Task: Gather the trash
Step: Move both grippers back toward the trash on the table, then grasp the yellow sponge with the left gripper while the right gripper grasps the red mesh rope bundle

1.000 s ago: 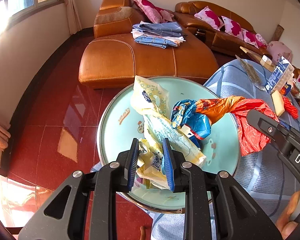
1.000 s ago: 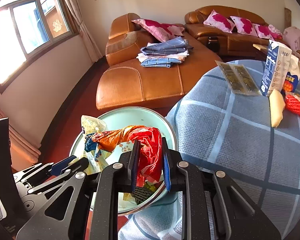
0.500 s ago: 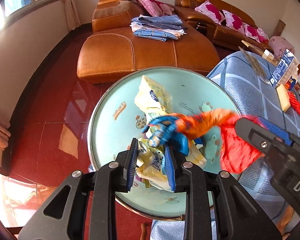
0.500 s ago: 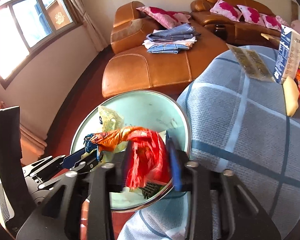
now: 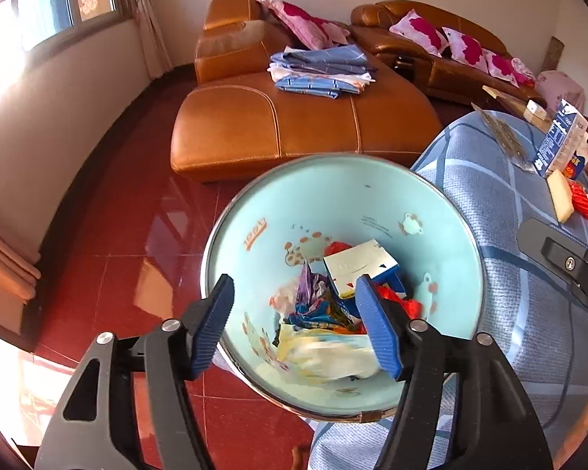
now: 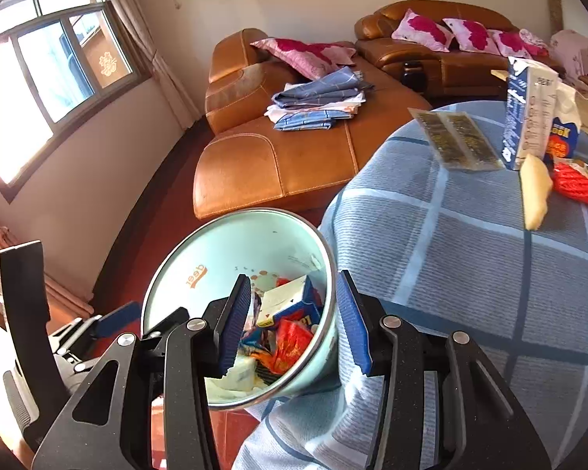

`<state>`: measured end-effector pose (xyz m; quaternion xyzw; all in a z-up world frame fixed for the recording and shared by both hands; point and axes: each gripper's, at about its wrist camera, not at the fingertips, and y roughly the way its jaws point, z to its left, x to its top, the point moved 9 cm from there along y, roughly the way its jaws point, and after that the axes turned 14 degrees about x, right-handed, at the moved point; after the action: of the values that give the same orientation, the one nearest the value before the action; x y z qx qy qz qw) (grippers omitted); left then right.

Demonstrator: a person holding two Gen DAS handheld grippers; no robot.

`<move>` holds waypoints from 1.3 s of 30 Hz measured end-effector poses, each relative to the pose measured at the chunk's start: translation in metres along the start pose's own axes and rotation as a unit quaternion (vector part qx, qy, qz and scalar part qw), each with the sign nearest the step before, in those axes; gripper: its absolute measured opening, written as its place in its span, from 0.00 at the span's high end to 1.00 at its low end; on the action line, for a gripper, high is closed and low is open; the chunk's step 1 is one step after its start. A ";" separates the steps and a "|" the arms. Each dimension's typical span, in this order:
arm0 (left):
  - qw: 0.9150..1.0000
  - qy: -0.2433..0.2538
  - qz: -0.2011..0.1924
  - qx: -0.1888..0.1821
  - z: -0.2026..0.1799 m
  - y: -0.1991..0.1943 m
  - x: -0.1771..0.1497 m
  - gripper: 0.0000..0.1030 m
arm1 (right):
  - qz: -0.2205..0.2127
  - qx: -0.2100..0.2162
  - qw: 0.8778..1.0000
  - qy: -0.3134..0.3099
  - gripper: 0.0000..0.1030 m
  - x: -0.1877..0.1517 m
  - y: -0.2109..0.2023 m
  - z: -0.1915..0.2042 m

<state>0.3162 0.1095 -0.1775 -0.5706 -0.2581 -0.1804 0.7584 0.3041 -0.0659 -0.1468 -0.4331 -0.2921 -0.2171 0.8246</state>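
Observation:
A light blue trash bin (image 5: 345,196) stands on the floor beside the table; it also shows in the right wrist view (image 6: 231,243). Inside lie a white and blue carton (image 5: 358,270), colourful wrappers (image 5: 317,309), a pale yellow bag (image 5: 325,356) and a red bag (image 6: 290,342). My left gripper (image 5: 298,325) is open and empty right above the bin. My right gripper (image 6: 292,319) is open and empty over the bin's rim at the table side. The right gripper's body shows at the right edge of the left wrist view (image 5: 564,266).
The table wears a blue checked cloth (image 6: 470,254). On it stand a blue milk carton (image 6: 525,113), a flat packet (image 6: 454,137), a yellow sponge (image 6: 535,192) and a red net (image 6: 580,188). A brown leather sofa (image 5: 294,125) with folded clothes (image 5: 321,70) stands behind the bin.
Both grippers opened. The yellow bag dropped from the left and the red bag from the right, and both now lie in the bin.

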 end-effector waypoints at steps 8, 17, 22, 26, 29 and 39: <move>1.000 -0.005 -0.020 0.014 -0.002 -0.021 0.008 0.20 | -0.026 -0.015 1.000 0.009 0.45 0.006 -0.026 -0.017; 1.000 -0.002 -0.018 0.000 -0.020 -0.032 0.007 0.14 | -0.035 -0.035 0.999 0.023 0.39 0.001 -0.045 -0.046; 0.999 0.024 -0.030 -0.027 -0.054 -0.041 0.012 0.14 | -0.055 -0.074 0.994 0.051 0.39 0.001 -0.072 -0.092; 0.996 0.049 -0.036 -0.063 -0.096 -0.049 0.016 0.15 | -0.069 -0.107 0.989 0.073 0.39 0.002 -0.101 -0.137; 0.993 0.061 -0.039 -0.089 -0.126 -0.055 0.020 0.15 | -0.079 -0.131 0.984 0.092 0.39 0.002 -0.123 -0.173; 0.983 0.110 -0.049 -0.140 -0.235 -0.069 0.038 0.22 | -0.084 -0.161 0.976 0.121 0.39 0.021 -0.161 -0.280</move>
<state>0.3517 -0.1341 -0.1521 -0.6343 -0.1726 -0.3131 0.6855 0.3036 -0.3892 -0.1657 -0.5048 -0.1864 -0.3807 0.7520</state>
